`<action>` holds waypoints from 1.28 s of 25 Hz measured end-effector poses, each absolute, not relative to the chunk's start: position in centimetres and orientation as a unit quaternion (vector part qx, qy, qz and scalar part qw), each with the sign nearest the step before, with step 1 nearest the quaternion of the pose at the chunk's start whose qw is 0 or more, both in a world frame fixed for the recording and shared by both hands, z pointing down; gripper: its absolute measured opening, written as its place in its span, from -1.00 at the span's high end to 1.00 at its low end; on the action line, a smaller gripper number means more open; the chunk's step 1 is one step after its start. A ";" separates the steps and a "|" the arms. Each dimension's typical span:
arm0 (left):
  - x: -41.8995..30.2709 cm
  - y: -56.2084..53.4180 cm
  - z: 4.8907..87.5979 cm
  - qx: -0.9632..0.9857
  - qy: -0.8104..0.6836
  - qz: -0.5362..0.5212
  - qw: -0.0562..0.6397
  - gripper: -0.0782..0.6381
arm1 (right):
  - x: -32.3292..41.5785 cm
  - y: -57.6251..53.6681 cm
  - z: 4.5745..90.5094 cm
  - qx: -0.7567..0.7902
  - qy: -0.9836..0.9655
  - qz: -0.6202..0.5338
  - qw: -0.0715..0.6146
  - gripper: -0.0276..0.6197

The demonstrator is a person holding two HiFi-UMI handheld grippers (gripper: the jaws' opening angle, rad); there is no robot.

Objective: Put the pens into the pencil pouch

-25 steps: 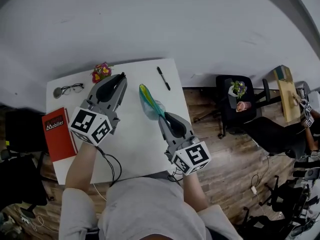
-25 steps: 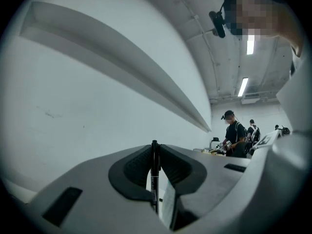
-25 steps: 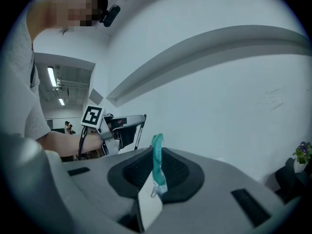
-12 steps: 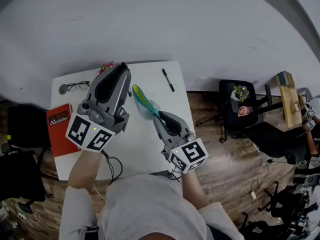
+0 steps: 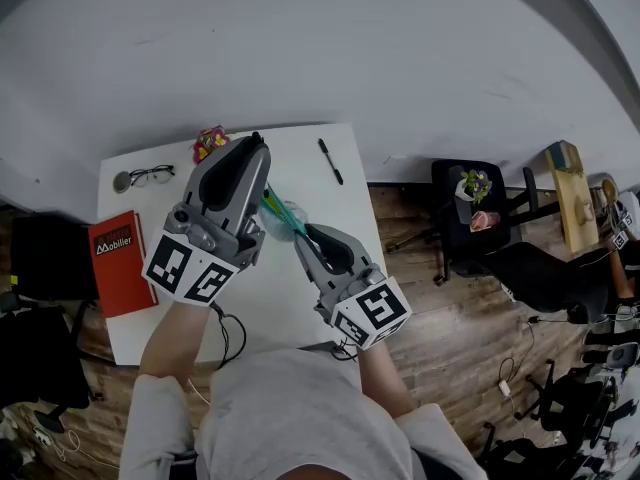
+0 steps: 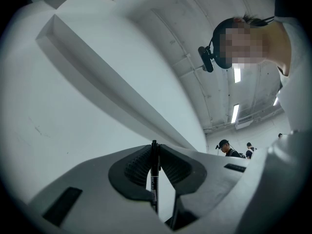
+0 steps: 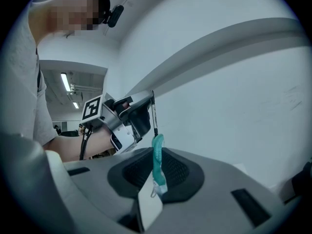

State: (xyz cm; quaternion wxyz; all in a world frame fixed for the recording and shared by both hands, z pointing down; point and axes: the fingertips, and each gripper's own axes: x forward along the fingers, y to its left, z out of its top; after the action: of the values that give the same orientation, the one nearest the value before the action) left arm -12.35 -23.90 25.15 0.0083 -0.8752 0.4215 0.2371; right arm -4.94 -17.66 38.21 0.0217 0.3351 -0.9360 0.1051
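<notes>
My left gripper (image 5: pixel 256 148) is shut on a black pen (image 6: pixel 154 179) that stands upright between its pads. It is raised above the white table (image 5: pixel 310 183), just left of the pouch. A teal, see-through pencil pouch (image 5: pixel 284 214) hangs in the air, pinched at its edge by my right gripper (image 5: pixel 304 234), which is shut on it. In the right gripper view the pen (image 7: pixel 154 113) points down with its tip at the pouch's top edge (image 7: pixel 157 145). A second black pen (image 5: pixel 329 160) lies on the table at the far right.
Glasses (image 5: pixel 146 176) lie at the table's far left corner, with a small bunch of flowers (image 5: pixel 210 143) beside them. A red book (image 5: pixel 118 258) overhangs the left edge. A cable (image 5: pixel 225 333) trails over the near edge. A black chair (image 5: pixel 470 203) stands to the right of the table.
My left gripper has risen, tipped upward and moved right toward the pouch. My right gripper has carried the pouch left, so the pen and pouch are now close together.
</notes>
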 end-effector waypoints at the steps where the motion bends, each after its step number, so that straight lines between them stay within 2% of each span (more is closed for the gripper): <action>1: -12.4 -23.8 25.2 -0.875 0.421 0.238 0.007 0.58 | -4.9 -17.7 38.1 0.335 -0.936 0.106 0.019 0.71; 14: -11.0 -22.9 26.4 -0.895 0.399 0.198 0.010 0.58 | -5.1 -17.9 36.0 0.331 -0.938 0.103 -0.014 0.71; 18: -11.1 -22.5 26.2 -0.898 0.394 0.194 0.010 0.46 | -5.1 -17.7 35.9 0.333 -0.937 0.100 -0.014 0.71; 25: -12.6 -23.2 26.8 -0.888 0.419 0.187 -0.008 0.46 | -4.3 -17.5 36.2 0.348 -0.931 0.107 -0.015 0.71; 32: -11.9 -24.9 31.1 -0.891 0.428 0.129 -0.075 0.71 | -2.0 -17.1 36.9 0.387 -0.915 0.111 -0.010 0.71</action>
State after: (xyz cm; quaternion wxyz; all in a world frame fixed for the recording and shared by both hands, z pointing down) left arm -11.86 -24.89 31.11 -0.0751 -0.8914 0.4280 0.1285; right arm -1.96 -17.13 36.90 -0.0099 0.3871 -0.9153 0.1108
